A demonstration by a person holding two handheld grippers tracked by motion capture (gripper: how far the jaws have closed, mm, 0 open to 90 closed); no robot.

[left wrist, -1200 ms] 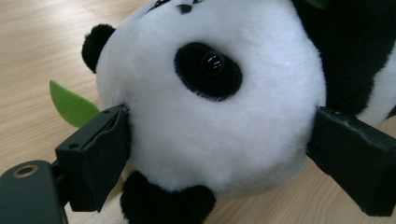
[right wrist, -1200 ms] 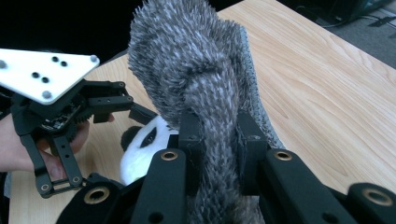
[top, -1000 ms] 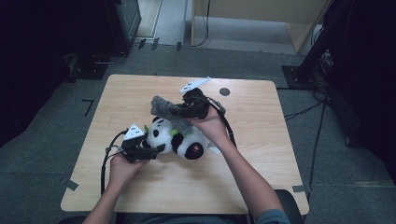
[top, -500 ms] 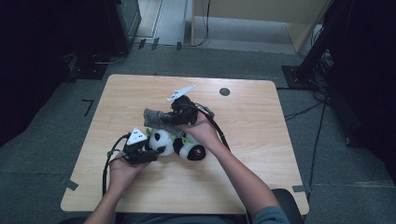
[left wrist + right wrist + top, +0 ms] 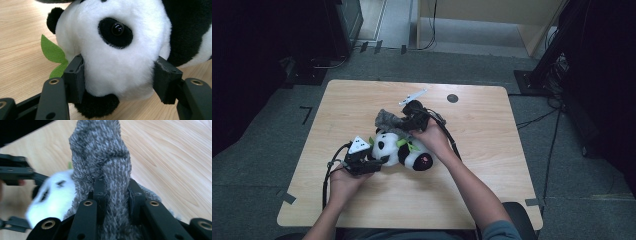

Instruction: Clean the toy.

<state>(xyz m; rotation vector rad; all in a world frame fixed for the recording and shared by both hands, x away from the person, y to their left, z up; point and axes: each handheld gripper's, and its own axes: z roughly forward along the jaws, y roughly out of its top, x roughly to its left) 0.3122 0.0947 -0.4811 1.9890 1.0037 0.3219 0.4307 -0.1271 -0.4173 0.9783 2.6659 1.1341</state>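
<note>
Plush panda lying on its side near the middle of the wooden counter, head toward the left, dark foot toward the right. Left hand-held gripper clamped on the panda's white head, one black pad pressed into the fur on one side, the other pad on the opposite side by the cheek; jaws just been closing, head between them. Seen in the left gripper view: head upside down, one black eye patch facing the camera, a black ear at the upper left, a green felt leaf lying flat on the counter just beside the head. Right hand-held gripper pinched nearly together on a grey fuzzy cloth, with the cloth rising in a bunched, twisted column between the two pads in the right gripper view. Cloth held just above and behind the panda's body, touching or nearly touching it; cannot tell which. Right hand arched over the panda's back, left hand low at the counter's near edge. Small dark round spot near the far edge of the counter, well apart from the toy.
</note>
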